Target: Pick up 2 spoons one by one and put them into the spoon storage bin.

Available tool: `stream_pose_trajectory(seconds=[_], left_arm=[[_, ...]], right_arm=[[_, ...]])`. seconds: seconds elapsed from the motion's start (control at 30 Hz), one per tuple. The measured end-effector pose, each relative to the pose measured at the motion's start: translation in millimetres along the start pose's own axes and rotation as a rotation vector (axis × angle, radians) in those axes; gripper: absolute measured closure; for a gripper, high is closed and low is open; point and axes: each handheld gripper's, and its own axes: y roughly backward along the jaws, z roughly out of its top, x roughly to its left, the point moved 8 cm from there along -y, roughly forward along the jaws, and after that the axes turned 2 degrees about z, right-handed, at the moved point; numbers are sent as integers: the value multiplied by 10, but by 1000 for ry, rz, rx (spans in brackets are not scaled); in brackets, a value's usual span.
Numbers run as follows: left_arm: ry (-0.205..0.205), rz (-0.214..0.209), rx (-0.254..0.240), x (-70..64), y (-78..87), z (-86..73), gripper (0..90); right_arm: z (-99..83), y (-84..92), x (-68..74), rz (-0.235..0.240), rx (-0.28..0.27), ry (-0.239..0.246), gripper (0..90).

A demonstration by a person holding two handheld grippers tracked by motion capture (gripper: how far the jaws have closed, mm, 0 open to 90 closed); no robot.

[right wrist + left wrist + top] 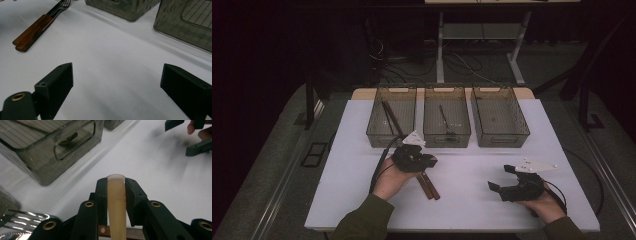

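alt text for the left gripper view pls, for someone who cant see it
The left tongs are shut on a pale, cream-coloured utensil handle that runs up between the two black jaws, above a white table. A smoky translucent bin stands at upper left, shiny fork tines show at lower left, and the other tongs' black jaws sit at top right.

Olive sleeves (362,220); black grippers, brass-ringed screw holes, white three-cornered plates, black cables.
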Motion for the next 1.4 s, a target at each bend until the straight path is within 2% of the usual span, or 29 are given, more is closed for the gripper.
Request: stream_pose_trajectory(seconds=[0.53,0.83,0.93,0.97,1.1,1.4], left_arm=[[-8,6,-4,155,-41,325,735],[-21,15,-27,218,-63,599,734],[-37,16,-11,254,-77,679,734],[-23,19,-24,253,-96,720,734],[-29,26,-21,304,-139,848,734],[-37,67,-23,450,-276,1135,733]], right_arm=[[3,16,4,4,-5,-17,108],[11,36,-25,3,-20,-16,108],[12,43,-24,3,-21,-18,108],[14,45,-24,4,-22,-20,108],[17,44,-31,2,-25,-23,108],[16,53,-44,-1,-29,-30,108]])
